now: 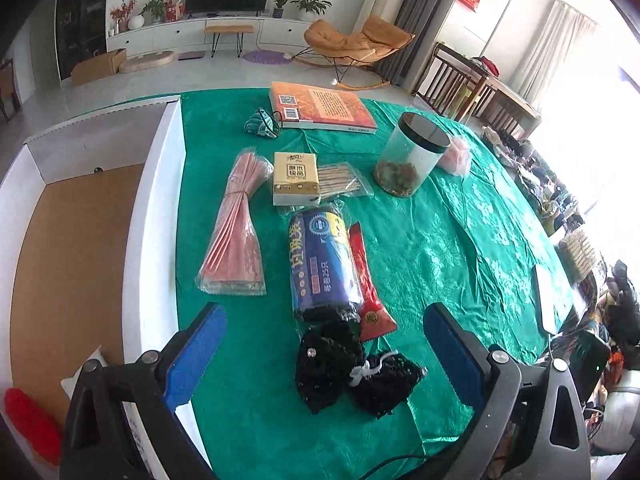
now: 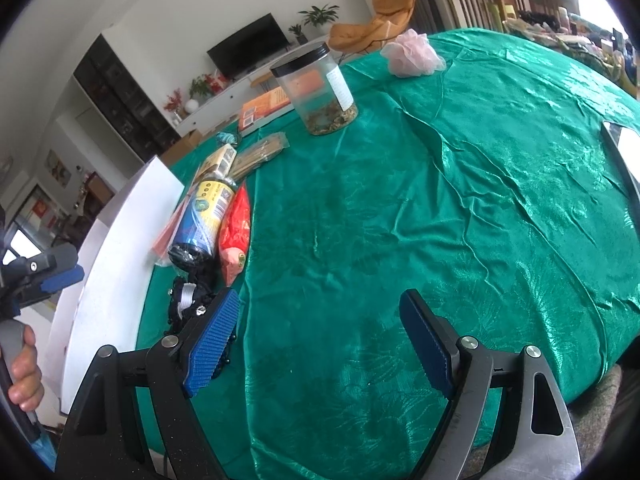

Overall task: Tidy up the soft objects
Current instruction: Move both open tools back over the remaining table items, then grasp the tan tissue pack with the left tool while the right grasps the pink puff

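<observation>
Your left gripper (image 1: 322,354) and right gripper (image 2: 318,340) both hold fingers apart, empty. The black mesh pouch (image 1: 352,372) lies on the bench (image 1: 440,240), near the white box (image 1: 152,216); most soft items remain unsorted.

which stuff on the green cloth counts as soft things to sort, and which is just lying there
Likely for the job:
black mesh bundle
pink bath pouf
teal fabric piece
white box

Likely just lying about:
book
clear jar
bundle of sticks
</observation>
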`<state>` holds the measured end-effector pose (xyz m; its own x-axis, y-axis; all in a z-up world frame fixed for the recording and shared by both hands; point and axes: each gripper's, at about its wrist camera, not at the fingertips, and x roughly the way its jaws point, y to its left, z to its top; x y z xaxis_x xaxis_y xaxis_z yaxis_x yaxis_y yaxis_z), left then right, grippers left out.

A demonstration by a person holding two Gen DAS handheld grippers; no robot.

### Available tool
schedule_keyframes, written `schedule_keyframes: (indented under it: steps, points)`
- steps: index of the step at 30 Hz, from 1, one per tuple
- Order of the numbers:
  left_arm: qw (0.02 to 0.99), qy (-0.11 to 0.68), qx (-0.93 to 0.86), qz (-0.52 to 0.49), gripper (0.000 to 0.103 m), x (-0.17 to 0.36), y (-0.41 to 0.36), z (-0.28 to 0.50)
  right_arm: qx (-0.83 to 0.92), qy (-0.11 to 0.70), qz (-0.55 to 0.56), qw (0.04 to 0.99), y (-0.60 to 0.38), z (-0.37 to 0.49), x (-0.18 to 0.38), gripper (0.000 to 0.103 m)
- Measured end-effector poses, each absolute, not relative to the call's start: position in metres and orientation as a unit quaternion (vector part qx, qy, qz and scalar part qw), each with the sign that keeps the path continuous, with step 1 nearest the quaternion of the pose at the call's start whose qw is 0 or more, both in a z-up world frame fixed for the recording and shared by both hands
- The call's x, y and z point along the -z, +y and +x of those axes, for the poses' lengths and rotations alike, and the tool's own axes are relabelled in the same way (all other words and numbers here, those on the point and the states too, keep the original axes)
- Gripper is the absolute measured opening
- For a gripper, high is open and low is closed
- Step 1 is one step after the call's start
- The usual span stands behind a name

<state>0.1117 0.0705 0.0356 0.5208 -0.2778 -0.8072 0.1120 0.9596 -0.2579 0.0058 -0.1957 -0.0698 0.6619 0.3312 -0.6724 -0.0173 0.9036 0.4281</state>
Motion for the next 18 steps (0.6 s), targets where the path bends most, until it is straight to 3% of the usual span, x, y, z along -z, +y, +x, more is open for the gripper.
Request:
schedule_keyframes:
  steps: [8, 13, 18]
  points:
    - [0.839, 0.533, 0.101, -0.036, 0.097, 0.018, 0.046, 0.251, -0.134, 0.401, 0.286, 0.860, -0.223, 0.014, 0.074, 0.085]
    - [0.831, 0.552, 0.073, -0.013, 0.097, 0.044, 0.029, 0.292, -0.101, 0.385, 0.280, 0.874, -0.287, 0.076, 0.050, 0.085]
    - [0.821, 0.566, 0.074, -0.003, 0.080, 0.057, 0.019, 0.302, -0.039, 0.392, 0.218, 0.893, -0.352, 0.196, 0.020, 0.086]
